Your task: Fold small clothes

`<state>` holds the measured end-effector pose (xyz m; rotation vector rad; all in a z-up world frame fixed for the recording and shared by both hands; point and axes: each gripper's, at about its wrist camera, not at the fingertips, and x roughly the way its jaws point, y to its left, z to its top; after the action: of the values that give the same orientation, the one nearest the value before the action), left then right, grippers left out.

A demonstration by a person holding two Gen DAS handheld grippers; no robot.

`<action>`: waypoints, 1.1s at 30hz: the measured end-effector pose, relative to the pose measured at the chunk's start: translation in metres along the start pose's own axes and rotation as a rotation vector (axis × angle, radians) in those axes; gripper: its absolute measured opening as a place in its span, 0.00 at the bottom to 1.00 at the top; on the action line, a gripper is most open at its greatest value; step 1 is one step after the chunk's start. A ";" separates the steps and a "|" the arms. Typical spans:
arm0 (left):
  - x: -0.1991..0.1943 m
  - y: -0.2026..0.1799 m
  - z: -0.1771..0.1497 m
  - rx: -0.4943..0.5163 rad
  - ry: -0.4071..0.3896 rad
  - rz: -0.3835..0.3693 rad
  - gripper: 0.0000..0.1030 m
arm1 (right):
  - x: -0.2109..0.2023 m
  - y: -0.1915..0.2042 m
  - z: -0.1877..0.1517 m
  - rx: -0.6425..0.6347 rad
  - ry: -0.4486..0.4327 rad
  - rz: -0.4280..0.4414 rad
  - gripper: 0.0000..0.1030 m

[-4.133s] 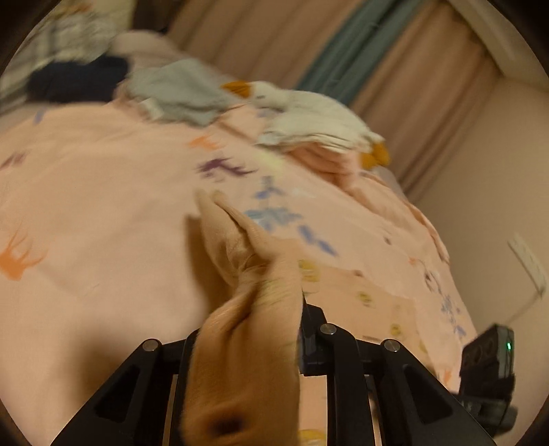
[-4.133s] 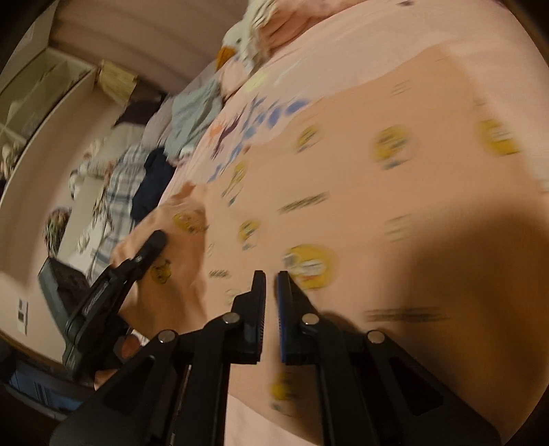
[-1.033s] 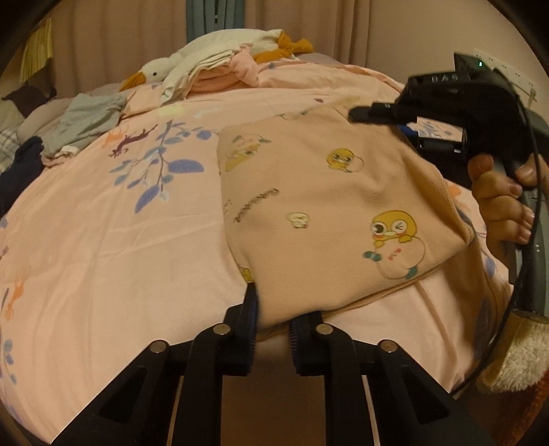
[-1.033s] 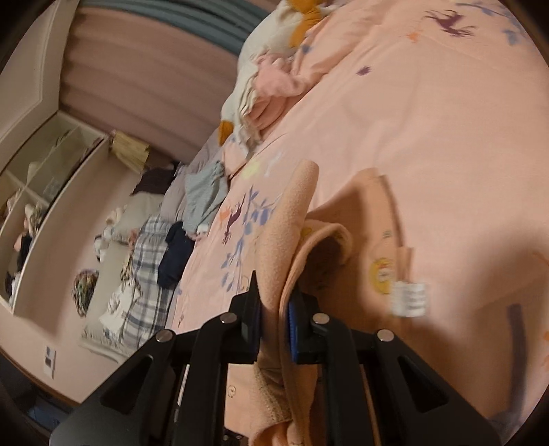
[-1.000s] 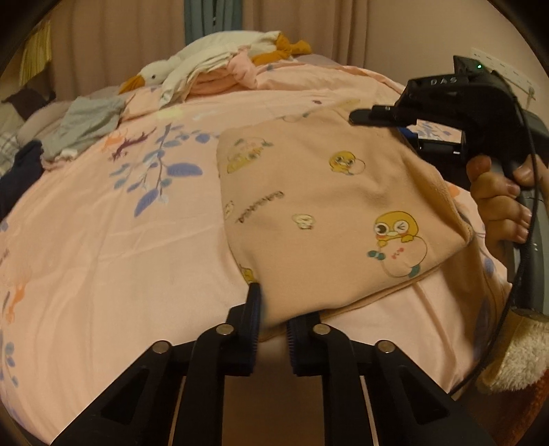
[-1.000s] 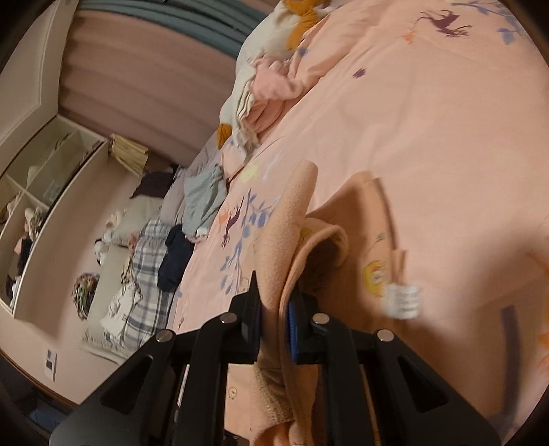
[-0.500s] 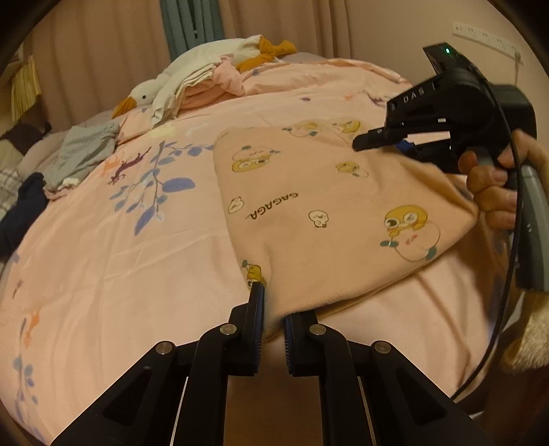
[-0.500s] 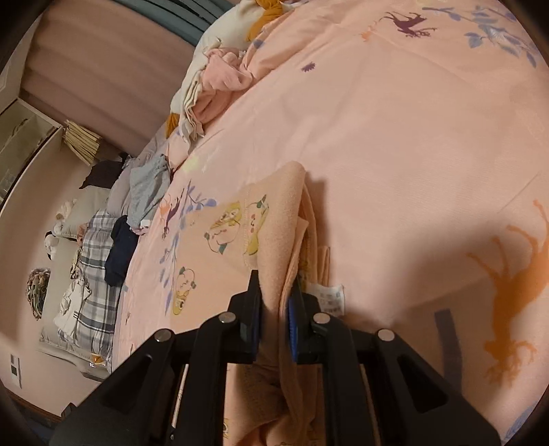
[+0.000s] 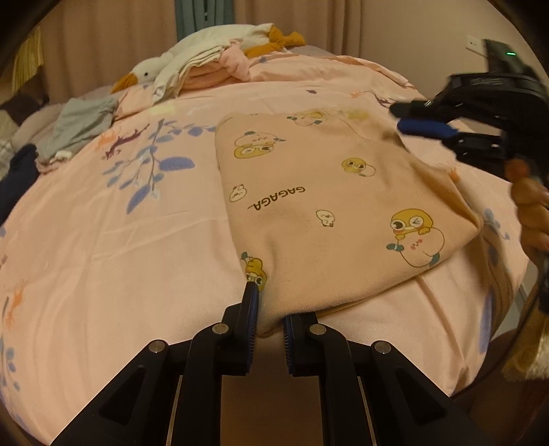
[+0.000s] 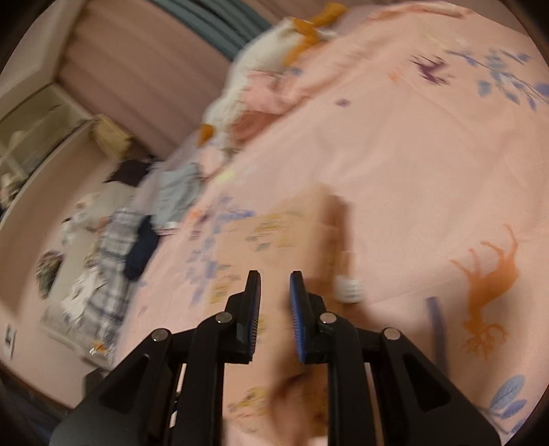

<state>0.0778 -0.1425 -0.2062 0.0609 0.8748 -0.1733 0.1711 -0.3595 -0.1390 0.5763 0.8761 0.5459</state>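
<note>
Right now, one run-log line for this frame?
step: fold laid | left gripper: shut on peach duck-print garment corner | right gripper: just opened, released, nothing between jaws

Dim, warm light over the room. My view runs across a bed [image 9: 103,240] under a pink sheet printed with leaves and animals. Behind it hang beige curtains [image 9: 103,44] with a teal strip [image 9: 202,15] between. Plain wall at right carries a white socket [image 9: 475,43]. Pale shelving [image 10: 31,137] stands at left.
</note>
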 end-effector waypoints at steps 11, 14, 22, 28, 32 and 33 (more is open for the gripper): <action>0.001 -0.002 0.000 -0.009 0.011 -0.007 0.09 | 0.024 0.017 -0.035 -0.137 0.181 0.006 0.19; 0.001 -0.002 0.000 -0.003 0.013 -0.016 0.10 | 0.023 0.010 -0.041 -0.172 0.195 -0.064 0.14; 0.001 -0.003 0.000 -0.007 0.015 -0.019 0.10 | 0.004 -0.013 -0.041 -0.145 0.182 -0.109 0.08; 0.003 -0.002 0.002 -0.019 0.023 -0.011 0.10 | -0.022 0.014 -0.045 -0.227 0.083 -0.029 0.31; 0.003 -0.002 0.002 -0.033 0.028 -0.009 0.11 | 0.002 0.011 -0.053 -0.230 0.167 -0.087 0.37; 0.003 -0.001 0.002 -0.033 0.029 -0.011 0.11 | 0.004 0.009 -0.054 -0.238 0.176 -0.104 0.35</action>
<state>0.0814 -0.1443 -0.2074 0.0279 0.9070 -0.1681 0.1272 -0.3370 -0.1626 0.2677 0.9848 0.6026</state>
